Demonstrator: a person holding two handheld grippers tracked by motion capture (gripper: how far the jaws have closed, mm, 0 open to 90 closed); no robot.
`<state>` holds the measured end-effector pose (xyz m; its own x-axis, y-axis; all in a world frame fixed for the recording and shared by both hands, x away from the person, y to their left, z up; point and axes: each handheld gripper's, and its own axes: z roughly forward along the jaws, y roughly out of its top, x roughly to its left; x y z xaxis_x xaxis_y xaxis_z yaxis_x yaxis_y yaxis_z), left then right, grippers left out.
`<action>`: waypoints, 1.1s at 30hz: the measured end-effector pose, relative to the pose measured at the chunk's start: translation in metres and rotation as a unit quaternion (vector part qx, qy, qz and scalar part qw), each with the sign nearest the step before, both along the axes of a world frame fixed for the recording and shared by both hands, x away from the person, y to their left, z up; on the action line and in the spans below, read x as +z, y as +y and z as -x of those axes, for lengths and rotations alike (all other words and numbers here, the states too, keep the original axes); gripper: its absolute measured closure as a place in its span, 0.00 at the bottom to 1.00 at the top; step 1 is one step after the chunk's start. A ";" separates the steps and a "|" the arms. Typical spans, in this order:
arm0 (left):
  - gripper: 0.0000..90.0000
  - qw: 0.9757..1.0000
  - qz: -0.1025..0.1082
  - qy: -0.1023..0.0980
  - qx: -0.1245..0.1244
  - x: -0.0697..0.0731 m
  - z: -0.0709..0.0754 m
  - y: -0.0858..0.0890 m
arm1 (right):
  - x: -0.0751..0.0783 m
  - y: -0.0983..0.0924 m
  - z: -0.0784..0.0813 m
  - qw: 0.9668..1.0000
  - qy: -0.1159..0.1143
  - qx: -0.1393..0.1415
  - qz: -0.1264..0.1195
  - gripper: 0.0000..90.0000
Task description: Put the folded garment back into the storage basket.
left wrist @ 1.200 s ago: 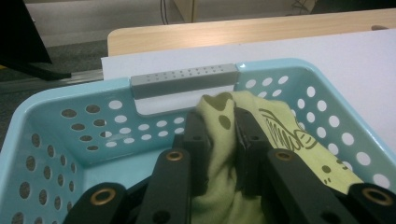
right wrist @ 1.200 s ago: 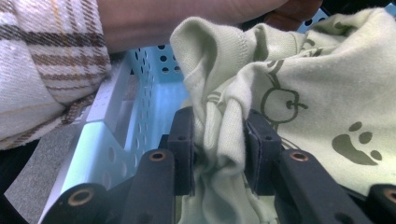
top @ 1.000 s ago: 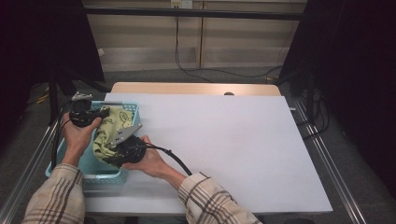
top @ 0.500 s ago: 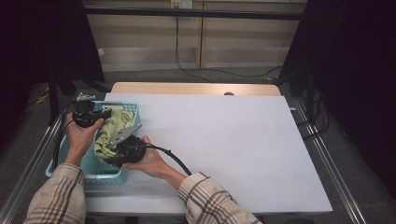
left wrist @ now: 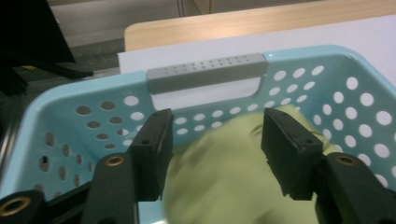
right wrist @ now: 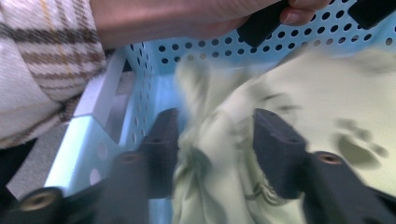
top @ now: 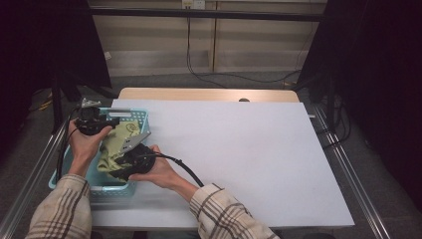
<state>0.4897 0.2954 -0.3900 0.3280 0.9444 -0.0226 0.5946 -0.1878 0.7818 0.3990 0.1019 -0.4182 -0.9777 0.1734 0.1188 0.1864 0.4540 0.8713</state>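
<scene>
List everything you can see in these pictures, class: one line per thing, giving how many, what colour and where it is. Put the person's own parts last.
Basket: one, light blue with round holes and a grey handle, at the table's left edge.
Cloth: one, pale green with a dark print, lying in the basket.
Board: one, white, covering most of the table.
Table: one, light wood, its far edge showing beyond the board.
Left gripper: one, black, over the basket; its jaws have just been opening, with cloth between them.
Right gripper: one, black, over the basket; its jaws have just been opening astride the cloth.
Sleeves: two, plaid, at the bottom of the high view.
</scene>
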 end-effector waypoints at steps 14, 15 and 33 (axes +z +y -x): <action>0.10 0.999 -0.001 -0.040 -0.009 0.007 0.005 -0.004 | 0.009 -0.007 -0.001 1.000 -0.010 -0.018 -0.020 0.27; 0.07 0.999 0.001 -0.039 -0.007 0.007 0.006 -0.005 | 0.010 -0.008 0.000 0.999 -0.009 -0.020 -0.024 0.26; 0.05 0.997 0.016 -0.069 -0.036 0.023 0.025 -0.017 | 0.016 -0.031 0.000 0.996 -0.014 -0.071 -0.046 0.08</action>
